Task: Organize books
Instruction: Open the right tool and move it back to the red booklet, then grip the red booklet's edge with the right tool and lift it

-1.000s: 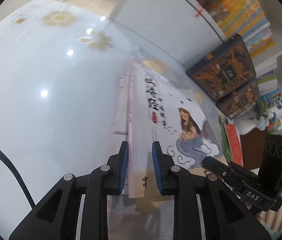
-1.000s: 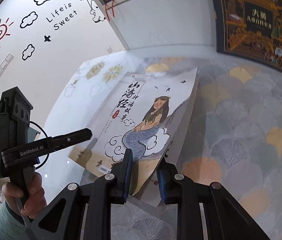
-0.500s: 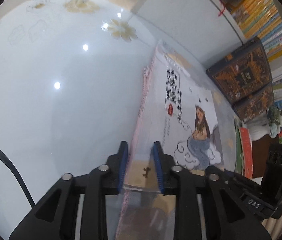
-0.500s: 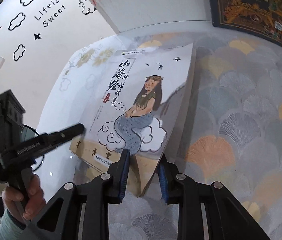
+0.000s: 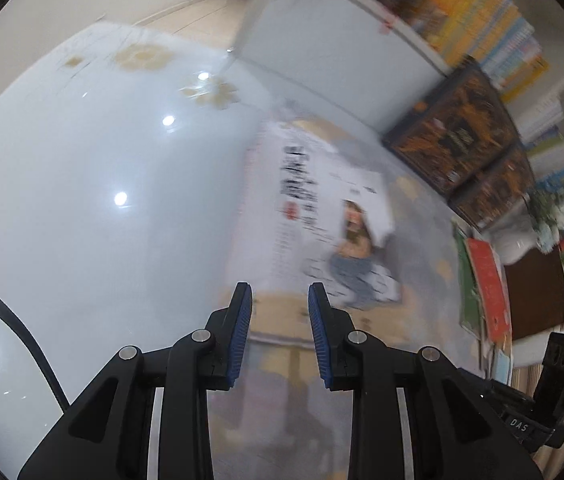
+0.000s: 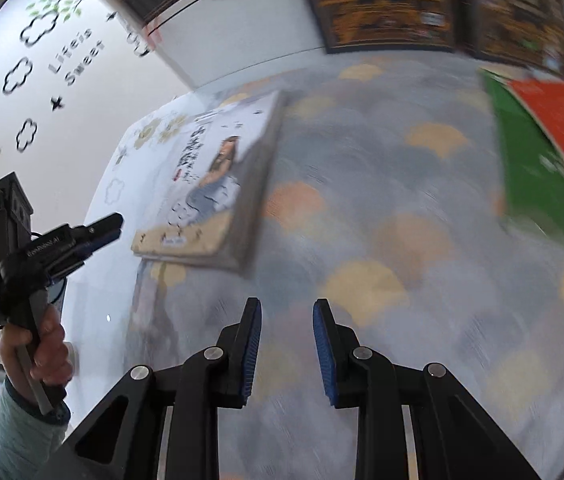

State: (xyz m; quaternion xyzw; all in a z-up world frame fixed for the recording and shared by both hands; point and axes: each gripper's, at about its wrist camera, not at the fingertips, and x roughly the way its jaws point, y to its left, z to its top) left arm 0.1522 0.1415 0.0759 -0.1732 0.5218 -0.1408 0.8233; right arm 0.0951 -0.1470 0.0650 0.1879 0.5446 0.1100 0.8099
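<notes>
The white paperback book with a long-haired figure seated on a cloud on its cover (image 6: pixel 210 184) lies flat and free on the glossy white desk (image 5: pixel 82 200), about where the bare surface meets the grey mat with fan-shaped patches (image 6: pixel 382 220). It looks thick, and blur hides whether it is one volume or two stacked. The left claw (image 5: pixel 280 292) hangs just short of the book's near edge, its blue pads a narrow gap apart with nothing between them. The right claw (image 6: pixel 287 308) is likewise empty and slightly parted, over bare mat between that book and the green and red books (image 6: pixel 538 152) lying on the right. Both views are smeared, so fine contact is hard to judge. The main risk is a grab at a flat cover. With so slim a gap the pads would probably strike the top or push the book along the slick desk rather than straddle an edge. If two volumes are stacked, pinching only the upper one could drag the lower askew. A reach towards the green and red pair might bump the dark ornate boxed books (image 5: pixel 454 140) propped upright behind.
</notes>
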